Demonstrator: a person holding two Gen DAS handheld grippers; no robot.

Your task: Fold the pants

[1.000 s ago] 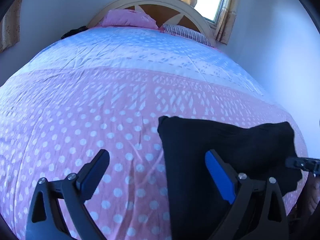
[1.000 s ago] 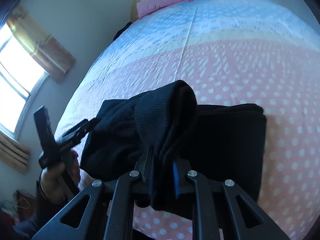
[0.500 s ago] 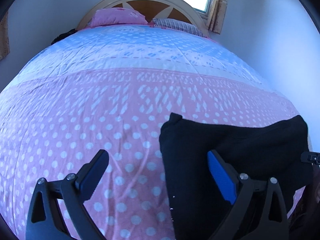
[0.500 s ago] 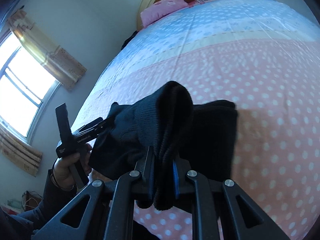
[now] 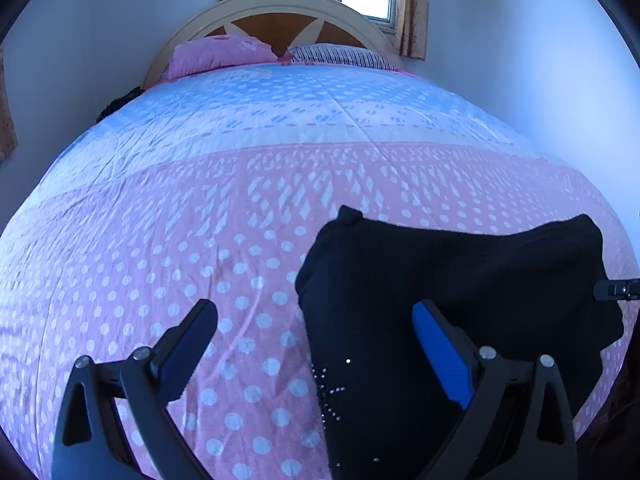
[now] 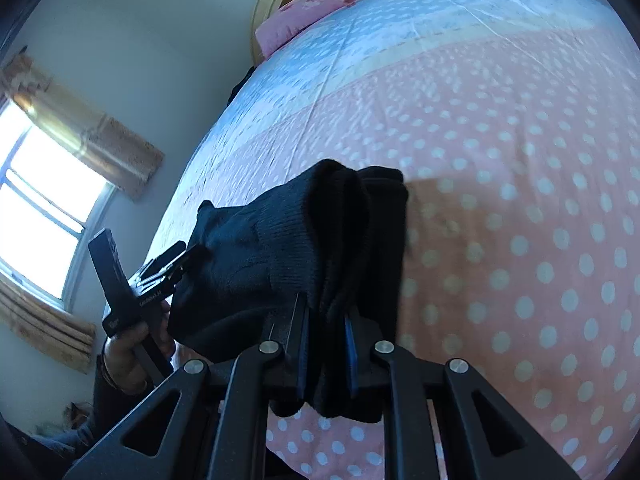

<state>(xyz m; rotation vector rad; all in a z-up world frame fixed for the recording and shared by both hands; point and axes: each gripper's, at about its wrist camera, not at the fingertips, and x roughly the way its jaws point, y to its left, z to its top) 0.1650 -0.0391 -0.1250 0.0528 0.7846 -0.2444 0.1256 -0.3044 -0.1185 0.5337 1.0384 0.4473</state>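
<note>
Black knit pants lie bunched on the pink dotted bedspread, at the near right of the left wrist view. My left gripper is open; its blue-padded right finger hovers over the pants and its left finger over bare cover. My right gripper is shut on a thick fold of the pants, which rises above its fingers and hangs down to the bed. In the right wrist view, the left gripper sits at the pants' left edge, held by a hand.
A cream and brown headboard with a pink pillow and a striped pillow stands at the far end. Curtained windows are behind and to the left. A dark item lies at the bed's far left edge.
The right gripper has kept its hold and drawn the pants in, so less cloth spreads to the right. The left gripper stays open and now faces the headboard more squarely.
</note>
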